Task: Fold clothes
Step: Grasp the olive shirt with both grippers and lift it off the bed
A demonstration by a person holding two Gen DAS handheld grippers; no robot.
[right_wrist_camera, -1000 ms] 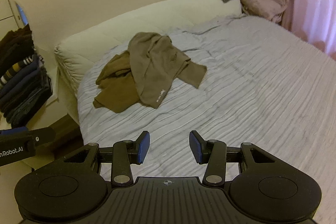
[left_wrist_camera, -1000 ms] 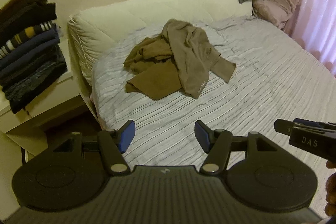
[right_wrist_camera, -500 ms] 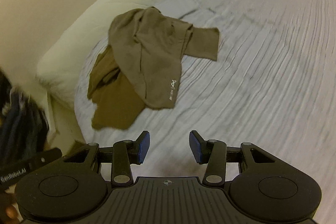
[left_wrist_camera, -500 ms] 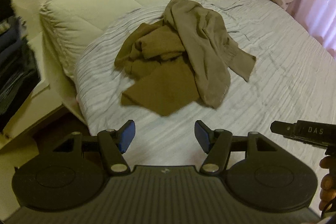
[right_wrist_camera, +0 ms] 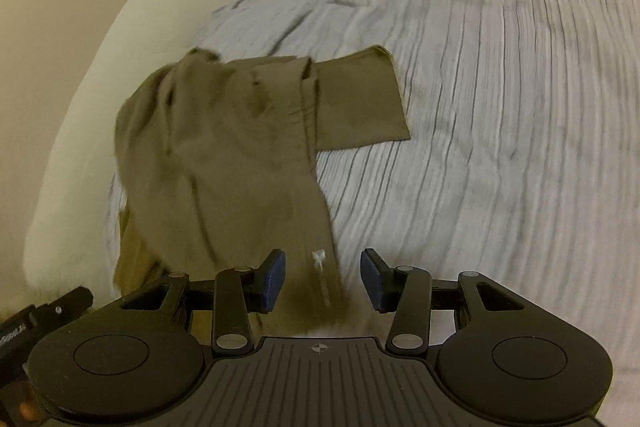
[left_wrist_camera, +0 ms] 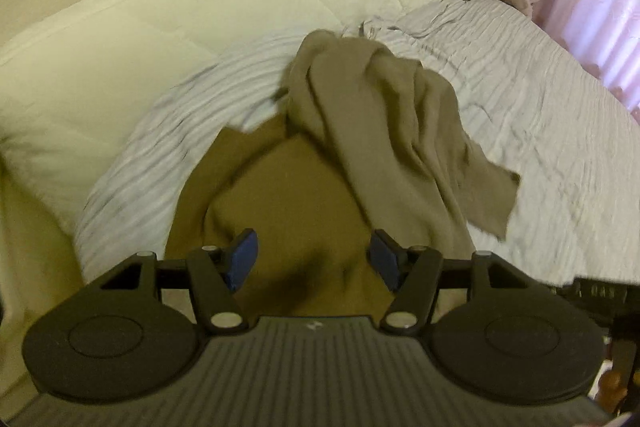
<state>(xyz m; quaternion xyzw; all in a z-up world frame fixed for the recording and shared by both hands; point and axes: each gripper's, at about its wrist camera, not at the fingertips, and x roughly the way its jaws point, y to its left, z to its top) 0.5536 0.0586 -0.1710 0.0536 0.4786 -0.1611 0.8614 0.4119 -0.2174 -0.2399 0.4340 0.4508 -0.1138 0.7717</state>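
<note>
Two brown garments in a heap on the bed, both hand-held grippers open above their near edges.

The bed (left_wrist_camera: 540, 115) in its ribbed grey cover is cut off by the frame, and motion blur softens it. The darker brown garment (left_wrist_camera: 288, 203) lies partly hidden beneath the taupe garment (left_wrist_camera: 392, 131), its near edge hidden by the tool body. The left hand-held gripper (left_wrist_camera: 313, 259) hangs over the darker cloth, jaws apart; the right hand-held gripper (right_wrist_camera: 323, 279) stands open, straddling the taupe hem's white logo (right_wrist_camera: 319, 259), contact unclear.
</note>
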